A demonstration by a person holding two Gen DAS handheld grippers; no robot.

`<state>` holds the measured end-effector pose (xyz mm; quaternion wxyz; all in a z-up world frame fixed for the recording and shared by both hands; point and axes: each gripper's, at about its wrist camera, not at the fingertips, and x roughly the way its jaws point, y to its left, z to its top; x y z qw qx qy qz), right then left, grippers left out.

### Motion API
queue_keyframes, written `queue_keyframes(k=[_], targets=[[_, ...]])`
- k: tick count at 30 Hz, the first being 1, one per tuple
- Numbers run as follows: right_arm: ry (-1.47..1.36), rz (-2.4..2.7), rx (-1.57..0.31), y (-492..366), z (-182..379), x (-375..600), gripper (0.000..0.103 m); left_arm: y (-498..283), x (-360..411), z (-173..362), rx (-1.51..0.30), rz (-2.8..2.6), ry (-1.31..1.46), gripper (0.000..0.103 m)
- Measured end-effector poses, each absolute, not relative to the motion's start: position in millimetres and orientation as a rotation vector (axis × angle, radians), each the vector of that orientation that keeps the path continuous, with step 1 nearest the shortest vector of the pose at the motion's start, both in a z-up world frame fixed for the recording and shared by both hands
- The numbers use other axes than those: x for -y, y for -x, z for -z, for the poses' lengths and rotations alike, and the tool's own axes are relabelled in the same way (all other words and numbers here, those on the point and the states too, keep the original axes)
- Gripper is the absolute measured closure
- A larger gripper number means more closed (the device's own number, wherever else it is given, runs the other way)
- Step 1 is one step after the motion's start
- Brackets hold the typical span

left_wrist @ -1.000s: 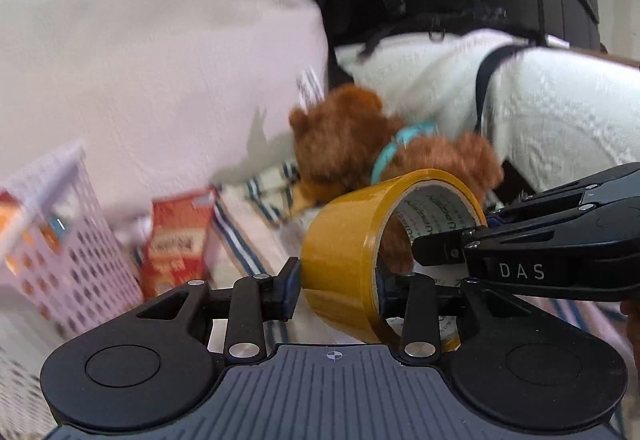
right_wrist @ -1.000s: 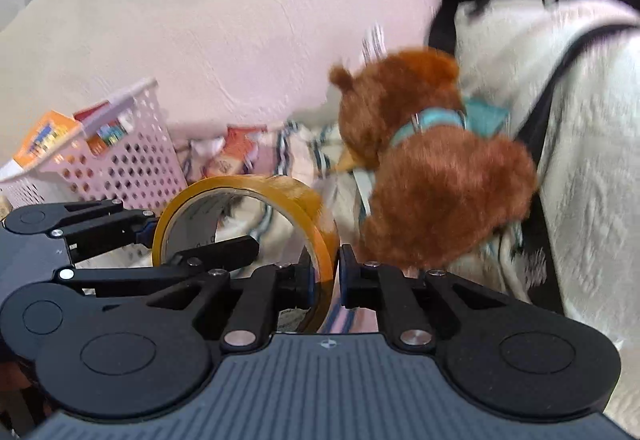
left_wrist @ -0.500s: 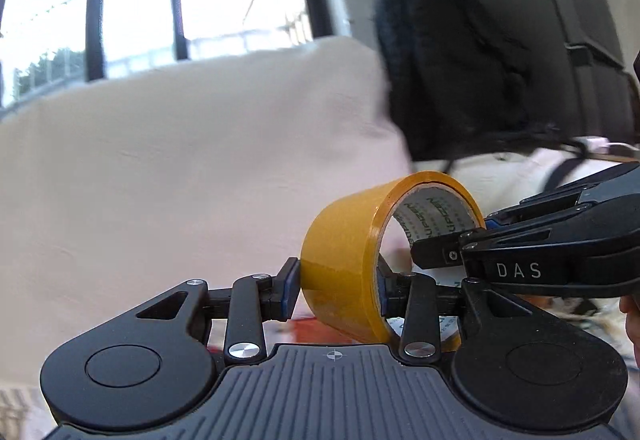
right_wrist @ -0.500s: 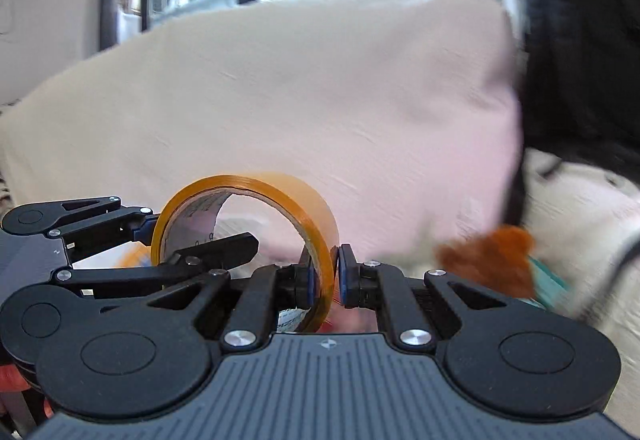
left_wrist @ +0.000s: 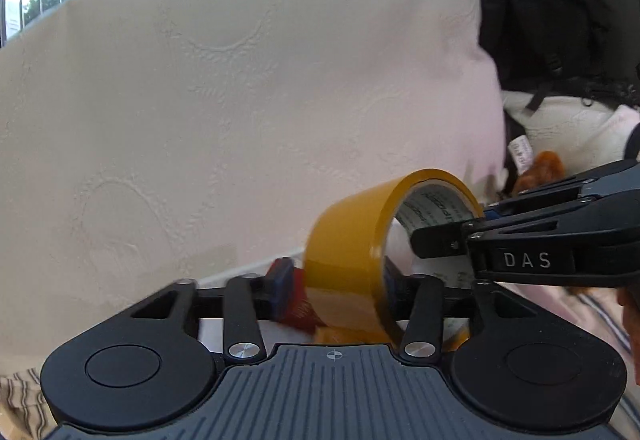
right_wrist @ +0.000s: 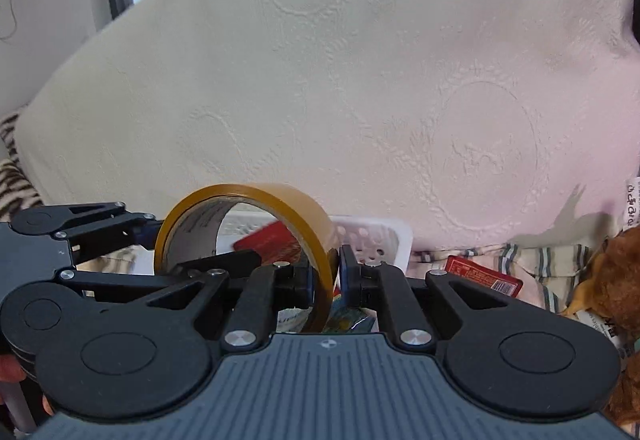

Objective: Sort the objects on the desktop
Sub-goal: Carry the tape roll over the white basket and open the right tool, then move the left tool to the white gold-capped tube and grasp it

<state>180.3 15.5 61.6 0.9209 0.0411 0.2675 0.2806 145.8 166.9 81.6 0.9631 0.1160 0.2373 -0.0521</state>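
A yellow tape roll [left_wrist: 352, 240] hangs between both grippers, above a white perforated basket [right_wrist: 384, 240]. In the left wrist view my left gripper [left_wrist: 336, 284] has opened: its left pad stands apart from the roll, its right finger sits inside the ring. In the right wrist view my right gripper [right_wrist: 326, 280] has a pad on each side of the tape roll [right_wrist: 280, 208] wall, with a small gap showing at the right pad. The right gripper's fingers [left_wrist: 520, 240] reach into the ring from the right.
A large cream cushion [right_wrist: 360, 80] fills the background. The basket holds red packets [right_wrist: 272, 240]. Another red packet [right_wrist: 480, 274] lies on striped cloth right of the basket. A brown plush toy [right_wrist: 616, 272] sits at the far right. A black backpack [left_wrist: 540, 0] stands behind.
Both grippers carried the tape roll left from the plush toy, to above the basket. The left gripper's jaws have spread off the roll; the right gripper's pads look slightly looser.
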Motion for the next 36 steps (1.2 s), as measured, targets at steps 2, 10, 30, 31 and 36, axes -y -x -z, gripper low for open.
queue_keyframes(k=[2, 10, 30, 31, 36], targets=[[-0.105, -0.575, -0.562, -187, -61, -17, 0.09, -157, -174, -80, -0.487, 0.079, -0.23, 0.027], [-0.217, -0.561, -0.631, -205, -56, -19, 0.038, -160, -212, -79, -0.452, -0.009, -0.094, 0.009], [-0.219, -0.529, -0.576, -195, -54, -48, 0.027, -119, -239, -86, -0.366, -0.085, -0.207, 0.0], [-0.228, -0.524, -0.559, -193, -53, -45, 0.027, -118, -243, -85, -0.362, -0.09, -0.188, 0.0], [-0.299, -0.538, -0.518, -182, -59, -5, 0.027, -98, -246, -81, -0.298, -0.056, -0.123, 0.0]])
